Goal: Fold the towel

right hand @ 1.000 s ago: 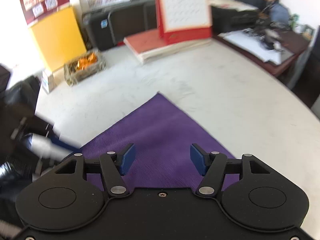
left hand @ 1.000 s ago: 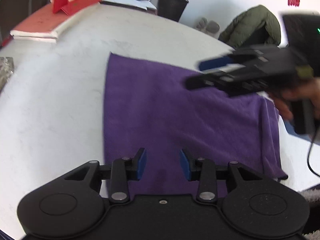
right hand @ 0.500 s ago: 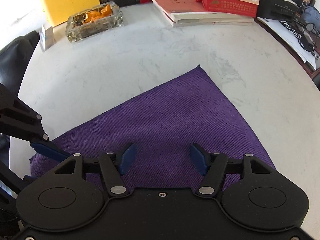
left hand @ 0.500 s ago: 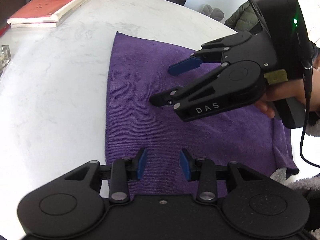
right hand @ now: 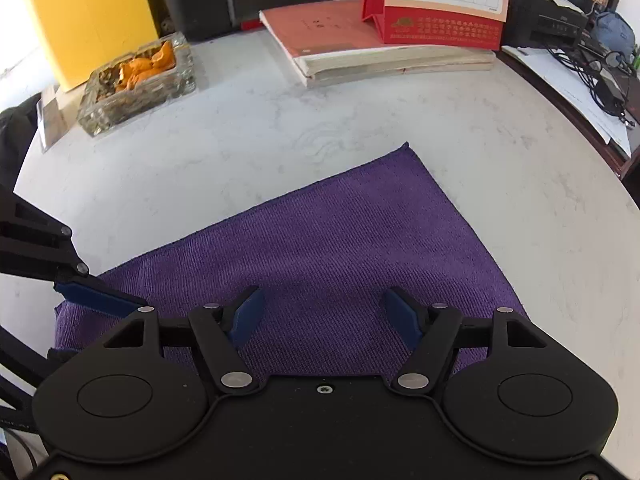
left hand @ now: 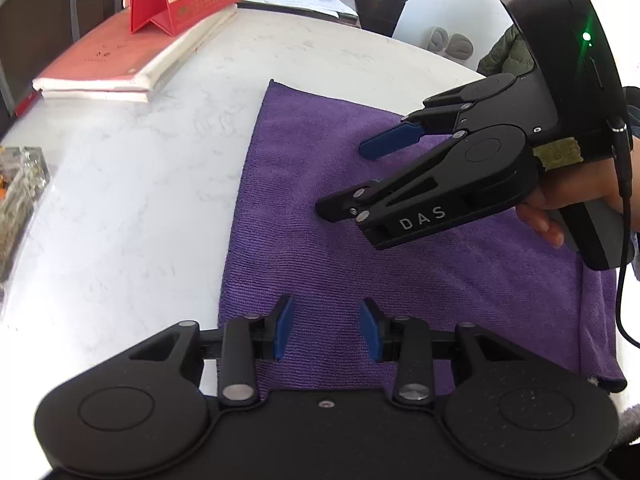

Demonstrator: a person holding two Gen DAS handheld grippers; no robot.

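A purple towel [left hand: 296, 184] lies spread flat on the white marble table [left hand: 132, 200]; its far corner [right hand: 406, 146] points toward the books. My left gripper [left hand: 326, 320] hovers over the towel's near edge, open with a modest gap and nothing between its blue pads. My right gripper [left hand: 342, 178], held in a hand [left hand: 560, 200], hangs tilted above the towel's middle. Its jaws are opening and hold nothing. In the right wrist view the right gripper [right hand: 325, 304] stands wide over the towel [right hand: 340, 232], and a blue finger [right hand: 96, 296] of the left gripper shows at the left.
A stack of books [right hand: 380, 56] with a red desk calendar [right hand: 440, 12] sits at the table's far side. A glass dish [right hand: 136, 80] with orange peel and a yellow box [right hand: 88, 12] stand beside it. A dark desk with cables [right hand: 592, 72] borders the table's right edge.
The right gripper has swung in over the towel and come lower, and its jaws have spread wider. The left gripper has shifted slightly along the towel's near edge with its gap unchanged.
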